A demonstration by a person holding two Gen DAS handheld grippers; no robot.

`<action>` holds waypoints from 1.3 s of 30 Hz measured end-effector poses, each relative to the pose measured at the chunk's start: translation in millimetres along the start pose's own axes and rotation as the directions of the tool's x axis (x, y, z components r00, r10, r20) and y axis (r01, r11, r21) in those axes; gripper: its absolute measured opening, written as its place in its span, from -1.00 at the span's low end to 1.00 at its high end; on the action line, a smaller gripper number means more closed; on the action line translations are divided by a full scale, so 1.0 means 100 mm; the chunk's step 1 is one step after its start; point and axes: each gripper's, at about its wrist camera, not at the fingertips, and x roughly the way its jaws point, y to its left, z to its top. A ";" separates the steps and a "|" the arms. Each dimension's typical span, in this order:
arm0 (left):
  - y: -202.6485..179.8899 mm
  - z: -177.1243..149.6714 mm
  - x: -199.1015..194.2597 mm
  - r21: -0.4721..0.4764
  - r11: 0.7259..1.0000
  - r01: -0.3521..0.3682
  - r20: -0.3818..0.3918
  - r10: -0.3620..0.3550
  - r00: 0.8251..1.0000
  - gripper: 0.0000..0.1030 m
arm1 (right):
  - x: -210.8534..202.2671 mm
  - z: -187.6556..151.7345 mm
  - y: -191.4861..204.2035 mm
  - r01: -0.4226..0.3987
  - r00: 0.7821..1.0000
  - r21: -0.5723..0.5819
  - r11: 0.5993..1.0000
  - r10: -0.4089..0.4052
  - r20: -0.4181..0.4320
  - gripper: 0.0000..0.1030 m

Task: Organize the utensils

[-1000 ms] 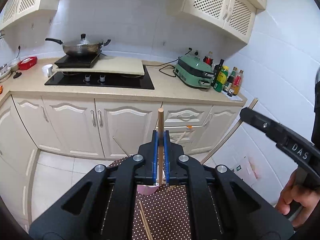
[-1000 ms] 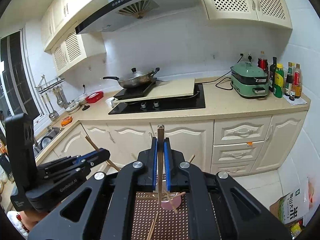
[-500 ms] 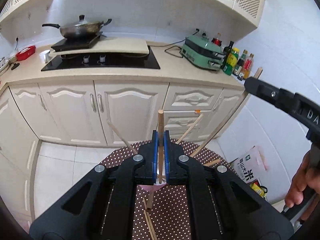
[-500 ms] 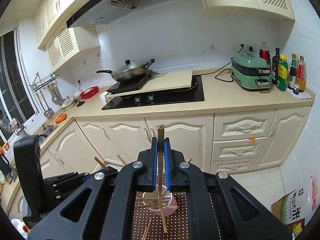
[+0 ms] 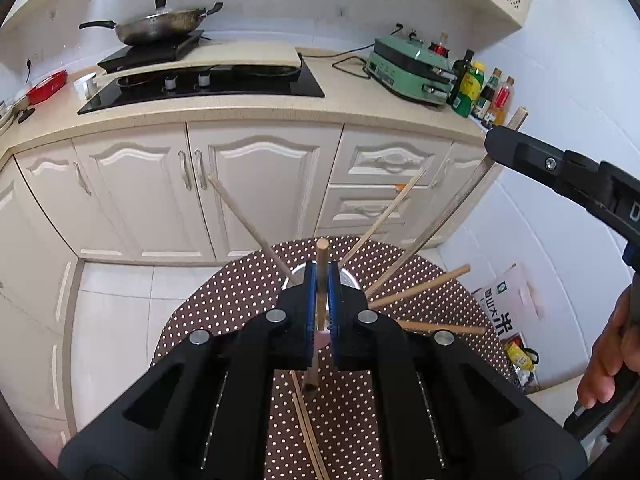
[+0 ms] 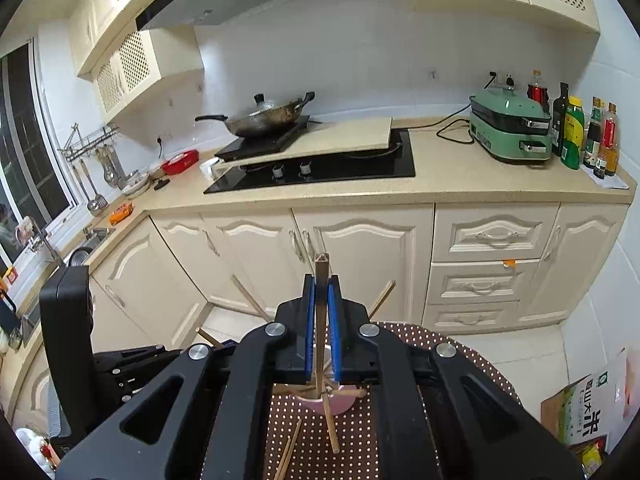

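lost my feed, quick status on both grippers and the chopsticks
Left gripper shut on a round chopstick. Right gripper shut on a square chopstick. Both over the pink cup; chopsticks already in it fan outward, crowding the opening.

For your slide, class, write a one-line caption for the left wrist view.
Left gripper clamps a round wooden chopstick above a pink cup on the brown polka-dot table.

My left gripper (image 5: 321, 312) hides most of the pink cup (image 5: 322, 339) and the foot of its round chopstick (image 5: 321, 280). The bag's (image 5: 505, 312) print is too blurred to read, and the frame edge crops my right hand (image 5: 612, 356).
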 end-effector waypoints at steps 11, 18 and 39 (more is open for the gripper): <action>-0.03 -0.09 0.04 0.004 1.000 0.013 -0.034 -0.013 0.999 -0.88 | 0.19 -0.34 0.12 0.005 0.995 -0.057 0.998 -0.010 -0.102 -0.90; -0.02 -0.08 0.02 -0.005 1.000 0.012 -0.049 -0.012 0.999 -0.87 | 0.27 -0.48 0.17 -0.004 0.989 -0.070 0.998 -0.007 -0.150 -0.90; -0.02 -0.25 -0.32 -0.014 1.000 -0.021 -0.066 0.020 0.998 -0.51 | -0.09 -0.54 0.18 -0.018 0.990 0.013 1.000 0.020 -0.142 -0.72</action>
